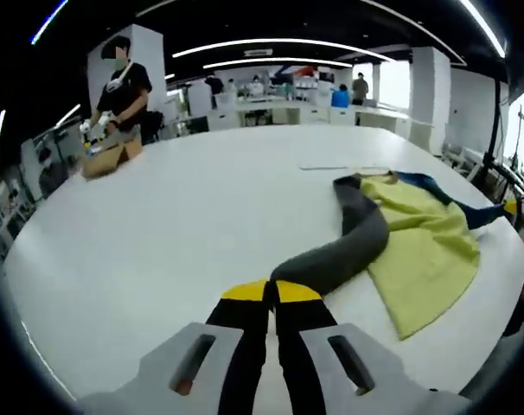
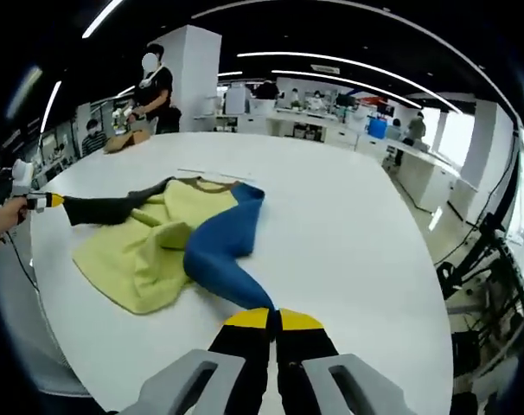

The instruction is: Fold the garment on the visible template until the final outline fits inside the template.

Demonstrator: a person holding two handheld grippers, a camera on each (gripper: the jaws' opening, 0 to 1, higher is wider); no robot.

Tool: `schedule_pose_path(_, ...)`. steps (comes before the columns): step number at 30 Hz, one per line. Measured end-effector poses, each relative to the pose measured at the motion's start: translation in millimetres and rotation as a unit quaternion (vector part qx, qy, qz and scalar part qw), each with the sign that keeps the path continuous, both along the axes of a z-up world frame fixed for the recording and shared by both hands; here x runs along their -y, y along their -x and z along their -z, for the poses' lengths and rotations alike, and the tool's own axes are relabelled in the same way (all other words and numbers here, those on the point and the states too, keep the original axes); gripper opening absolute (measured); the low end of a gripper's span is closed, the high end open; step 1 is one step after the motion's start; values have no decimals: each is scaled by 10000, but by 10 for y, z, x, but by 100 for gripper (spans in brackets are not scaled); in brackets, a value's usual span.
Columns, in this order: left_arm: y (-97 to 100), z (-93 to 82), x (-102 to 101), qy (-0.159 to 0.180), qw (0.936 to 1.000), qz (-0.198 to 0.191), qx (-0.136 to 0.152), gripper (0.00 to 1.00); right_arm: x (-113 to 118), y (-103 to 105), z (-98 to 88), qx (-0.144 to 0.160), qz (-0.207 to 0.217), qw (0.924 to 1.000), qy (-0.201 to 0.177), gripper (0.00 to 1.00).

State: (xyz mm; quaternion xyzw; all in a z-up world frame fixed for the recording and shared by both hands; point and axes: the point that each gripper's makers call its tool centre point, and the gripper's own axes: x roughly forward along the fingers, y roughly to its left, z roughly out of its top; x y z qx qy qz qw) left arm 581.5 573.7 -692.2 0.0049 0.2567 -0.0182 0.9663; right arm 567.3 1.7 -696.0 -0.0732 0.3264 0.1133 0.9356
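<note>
Beyond the garment, a person handles a cardboard box.

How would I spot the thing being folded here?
Look at the big white table. On it lies a pale yellow top with two sleeves of different colours: a grey sleeve pinched by the left gripper, a blue sleeve by the right gripper.

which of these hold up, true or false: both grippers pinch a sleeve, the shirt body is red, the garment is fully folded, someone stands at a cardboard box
1. Left gripper is shut on the grey sleeve: true.
2. Right gripper is shut on the blue sleeve: true.
3. The shirt body is red: false, the shirt body is yellow.
4. The garment is fully folded: false, it lies spread on the white table.
5. A person stands at a cardboard box: true.
</note>
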Motion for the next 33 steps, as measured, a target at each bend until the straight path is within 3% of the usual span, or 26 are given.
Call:
schedule_pose_path(2,-29,1,-34,607,9978,-254,16,0,142,-36,41,-31,91,9999,-31,0)
schedule_pose_path(3,-37,27,-90,594,9978,-294,-44,0,163,-43,46,-47,114,9999,-32,0)
schedule_pose_path(6,-60,77,-204,54,9996,-233,-148,0,237,-55,85,-168,197,9997,49,0)
schedule_pose_path(11,-111,187,-281,34,9991,-269,-318,0,375,-83,149,-349,321,9987,179,0)
schedule_pose_path(15,-167,259,-414,-407,9977,-220,-486,0,536,-113,210,-514,534,9970,217,0)
schedule_pose_path(20,-257,297,-493,-346,9974,-231,-596,0,697,-186,230,-556,752,9954,186,0)
schedule_pose_path(22,-300,307,-569,-613,9957,-190,-673,0,770,-234,250,-588,786,9949,217,0)
schedule_pose_path(28,-466,292,-711,-579,9965,-208,-566,0,963,-296,370,-822,962,9915,302,0)
schedule_pose_path(33,-534,363,-768,-917,9934,-80,-686,0,1081,-361,456,-923,1073,9892,371,0)
